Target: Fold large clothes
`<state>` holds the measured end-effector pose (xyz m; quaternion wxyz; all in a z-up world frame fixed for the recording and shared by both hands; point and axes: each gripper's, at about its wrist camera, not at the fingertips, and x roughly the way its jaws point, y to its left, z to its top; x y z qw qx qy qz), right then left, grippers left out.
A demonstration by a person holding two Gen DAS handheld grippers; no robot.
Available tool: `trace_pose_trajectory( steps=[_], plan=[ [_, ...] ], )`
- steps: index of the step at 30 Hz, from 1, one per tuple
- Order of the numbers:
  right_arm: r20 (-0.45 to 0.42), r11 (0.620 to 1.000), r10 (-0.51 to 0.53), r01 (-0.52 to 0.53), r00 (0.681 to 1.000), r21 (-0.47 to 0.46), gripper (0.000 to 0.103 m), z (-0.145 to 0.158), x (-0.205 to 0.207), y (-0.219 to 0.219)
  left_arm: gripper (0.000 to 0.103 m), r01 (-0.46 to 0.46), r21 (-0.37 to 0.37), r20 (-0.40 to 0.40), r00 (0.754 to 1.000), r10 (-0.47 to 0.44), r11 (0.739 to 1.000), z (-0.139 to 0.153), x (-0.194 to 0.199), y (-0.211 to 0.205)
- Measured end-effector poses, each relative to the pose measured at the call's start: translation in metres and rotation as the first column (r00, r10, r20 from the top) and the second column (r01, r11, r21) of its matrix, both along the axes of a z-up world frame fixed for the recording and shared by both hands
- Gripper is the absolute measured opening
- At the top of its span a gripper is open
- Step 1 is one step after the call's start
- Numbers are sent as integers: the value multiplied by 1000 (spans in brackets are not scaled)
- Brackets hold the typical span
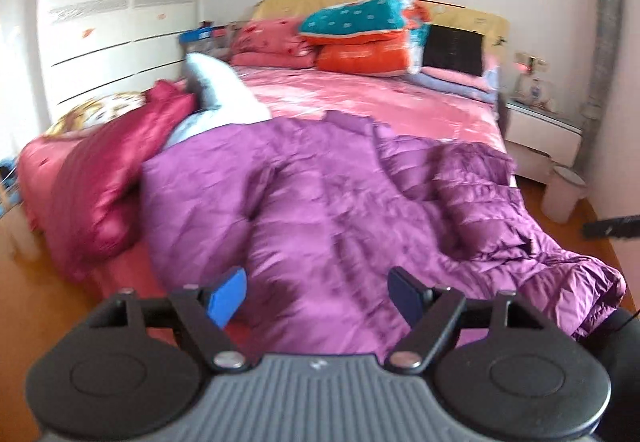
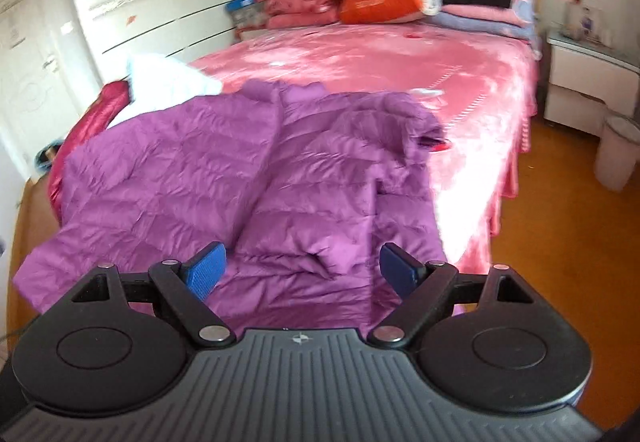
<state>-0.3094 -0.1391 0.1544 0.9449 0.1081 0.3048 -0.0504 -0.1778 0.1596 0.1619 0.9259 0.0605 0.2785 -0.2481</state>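
A purple quilted down jacket point(image 1: 340, 201) lies spread over the near end of a pink bed point(image 1: 380, 97), its hem hanging off the near right corner. In the right wrist view the same jacket point(image 2: 224, 177) shows one sleeve folded across its body. My left gripper point(image 1: 318, 296) hovers above the jacket's near edge, jaws apart, nothing between the blue pads. My right gripper point(image 2: 300, 270) also hangs over the jacket's near part, jaws spread wide and empty.
A dark red garment point(image 1: 116, 169) and a pale blue one point(image 1: 216, 89) lie at the bed's left side. Pillows and folded quilts point(image 1: 360, 37) pile at the headboard. A white nightstand point(image 2: 592, 81) and a white bin point(image 2: 618, 149) stand right of the bed on the wooden floor.
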Motion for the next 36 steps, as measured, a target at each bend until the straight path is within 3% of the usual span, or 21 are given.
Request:
trace_pose_trajectory(
  steps=[5, 9, 12, 17, 20, 27, 30, 36],
  plan=[
    [-169, 992, 106, -93, 980, 80, 95, -48, 34, 8, 78, 54, 60, 2, 999, -54, 997, -24, 13, -47],
    [-376, 987, 117, -66, 919, 146, 94, -105, 55, 3, 78, 68, 129, -21, 998, -66, 989, -47, 21, -68],
    [-417, 982, 104, -26, 903, 188, 95, -130, 62, -7, 78, 46, 133, -49, 998, -39, 990, -53, 28, -69],
    [-417, 975, 105, -11, 903, 220, 102, -140, 73, -17, 78, 28, 87, -46, 999, -25, 996, -34, 24, -72],
    [-394, 968, 106, -5, 913, 250, 103, -142, 75, -22, 78, 35, 41, -9, 999, -34, 999, -5, 16, -75],
    [-221, 904, 16, 80, 975, 419, 103, -129, 57, -65, 79, 66, -121, 50, 997, -61, 990, 79, -3, -85],
    [-172, 880, -36, 113, 985, 461, 103, -129, 53, -78, 80, 110, -201, 68, 993, -98, 973, 118, -13, -96],
    [-122, 878, -128, 170, 984, 447, 103, -126, 35, -97, 89, 170, -358, 95, 985, -145, 918, 187, -33, -122]
  ],
)
